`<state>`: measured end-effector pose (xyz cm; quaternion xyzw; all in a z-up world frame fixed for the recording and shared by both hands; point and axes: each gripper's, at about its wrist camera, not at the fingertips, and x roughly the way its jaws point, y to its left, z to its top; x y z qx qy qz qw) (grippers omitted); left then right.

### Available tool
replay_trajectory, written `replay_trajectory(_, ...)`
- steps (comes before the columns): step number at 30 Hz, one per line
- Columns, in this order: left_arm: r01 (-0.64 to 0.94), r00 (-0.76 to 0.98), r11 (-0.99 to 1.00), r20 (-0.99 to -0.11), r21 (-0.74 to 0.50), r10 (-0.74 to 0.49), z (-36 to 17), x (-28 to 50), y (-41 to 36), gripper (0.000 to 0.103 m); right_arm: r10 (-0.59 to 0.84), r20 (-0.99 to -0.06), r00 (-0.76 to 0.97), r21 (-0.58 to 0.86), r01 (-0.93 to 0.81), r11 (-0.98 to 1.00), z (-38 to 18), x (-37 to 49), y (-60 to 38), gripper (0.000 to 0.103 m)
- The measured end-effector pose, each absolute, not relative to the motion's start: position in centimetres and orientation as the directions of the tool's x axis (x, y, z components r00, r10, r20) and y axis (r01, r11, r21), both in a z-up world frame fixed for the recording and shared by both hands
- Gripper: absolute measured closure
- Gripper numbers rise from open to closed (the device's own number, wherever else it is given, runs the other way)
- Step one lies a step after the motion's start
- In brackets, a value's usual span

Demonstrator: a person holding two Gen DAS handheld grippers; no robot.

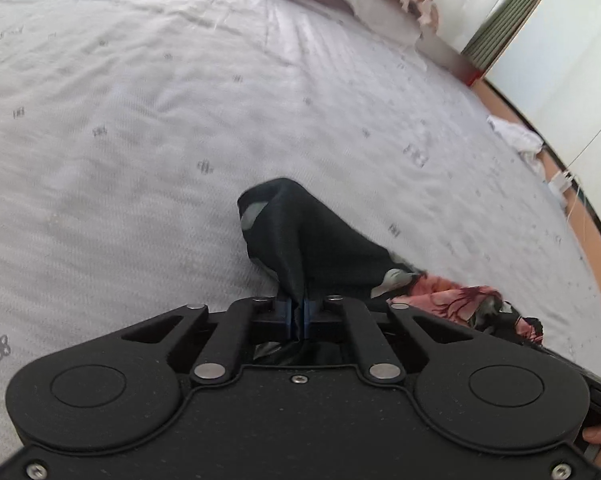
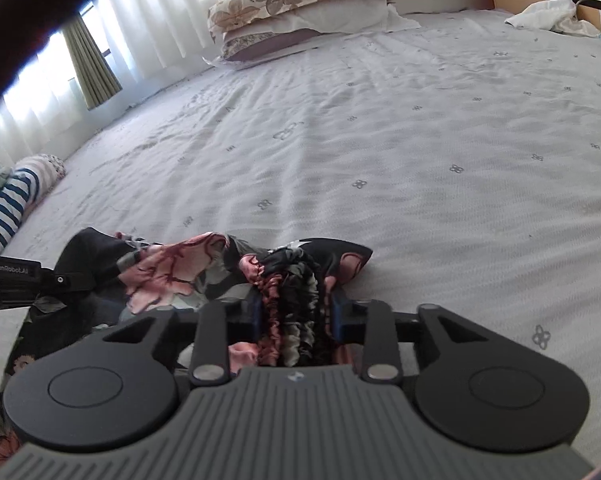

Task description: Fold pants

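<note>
The pants (image 1: 320,236) are black with pink and grey flowers and lie bunched on the white bedsheet (image 1: 140,120). My left gripper (image 1: 299,312) is shut on a dark fold of them, which sticks up ahead of the fingers. My right gripper (image 2: 296,312) is shut on the gathered elastic waistband (image 2: 292,320). In the right wrist view the pants (image 2: 172,272) spread to the left, where the left gripper's body (image 2: 16,276) grips the other end.
Flowered pillows (image 2: 296,4) lie at the far side of the bed by the curtains (image 2: 100,48). A striped cloth roll (image 2: 12,200) lies at the left edge. A white cloth (image 2: 548,16) lies at the far right corner. The bedsheet (image 2: 420,140) stretches ahead.
</note>
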<state>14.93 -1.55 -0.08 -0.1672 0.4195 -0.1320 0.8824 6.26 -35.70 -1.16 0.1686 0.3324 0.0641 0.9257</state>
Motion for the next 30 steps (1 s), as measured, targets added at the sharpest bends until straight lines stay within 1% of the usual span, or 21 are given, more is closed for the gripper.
replay_trajectory(7, 0.115, 0.693, 0.936, -0.648, -0.332, -0.315, 2.7, 14.8, -1.1, 0.101, 0.198, -0.546, 0.814, 0.311, -0.022, 0.95, 0.9, 8.2, -33.6, 0.082)
replay_trajectory(10, 0.095, 0.709, 0.938, -0.639, -0.335, -0.3, 3.4, 15.9, -0.3, 0.101, 0.202, -0.536, 0.819, 0.306, -0.035, 0.952, 1.4, 9.9, -32.8, 0.082)
replay_trajectory(16, 0.058, 0.719, 0.939, -0.638, -0.339, -0.275, 3.6, 18.8, 0.9, 0.101, 0.196, -0.561, 0.804, 0.261, -0.053, 0.964, 0.9, 13.1, -31.4, 0.082)
replay_trajectory(18, 0.059, 0.713, 0.943, -0.648, -0.327, -0.269, 3.3, 19.3, 0.8, 0.1, 0.191, -0.571, 0.799, 0.252, -0.051, 0.966, 0.7, 13.4, -31.3, 0.081)
replay_trajectory(19, 0.056, 0.707, 0.948, -0.658, -0.313, -0.26, 2.9, 19.5, 0.6, 0.099, 0.185, -0.579, 0.794, 0.239, -0.052, 0.97, 0.5, 13.5, -31.2, 0.079)
replay_trajectory(20, 0.048, 0.699, 0.953, -0.671, -0.299, -0.246, 2.5, 19.6, 0.5, 0.097, 0.175, -0.581, 0.795, 0.229, -0.047, 0.972, 0.4, 13.4, -31.1, 0.076)
replay_trajectory(21, 0.041, 0.693, 0.958, -0.683, -0.283, -0.231, 2.2, 19.6, 0.4, 0.091, 0.172, -0.579, 0.797, 0.243, -0.033, 0.97, 0.3, 13.0, -31.3, 0.072)
replay_trajectory(22, 0.036, 0.689, 0.964, -0.692, -0.264, -0.215, 1.9, 19.6, 0.4, 0.089, 0.174, -0.574, 0.8, 0.26, -0.024, 0.965, 0.4, 12.7, -31.6, 0.064)
replay_trajectory(23, 0.026, 0.691, 0.969, -0.696, -0.245, -0.195, 1.8, 19.4, 0.4, 0.082, 0.174, -0.574, 0.8, 0.26, -0.024, 0.965, 0.4, 12.7, -31.6, 0.061)
replay_trajectory(25, 0.027, 0.695, 0.976, -0.698, -0.215, -0.172, 1.8, 18.6, 0.5, 0.073, 0.183, -0.564, 0.805, 0.295, -0.01, 0.956, 0.6, 12.0, -32.4, 0.058)
replay_trajectory(27, 0.049, 0.7, 0.978, -0.691, -0.204, -0.179, 2.1, 17.5, 0.6, 0.059, 0.178, -0.56, 0.809, 0.313, 0.007, 0.95, 1.1, 10.9, -33.3, 0.057)
replay_trajectory(30, 0.075, 0.698, 0.977, -0.689, -0.2, -0.195, 2.5, 15.9, 0.9, 0.051, 0.169, -0.56, 0.811, 0.308, 0.014, 0.951, 1.8, 9.6, -33.6, 0.057)
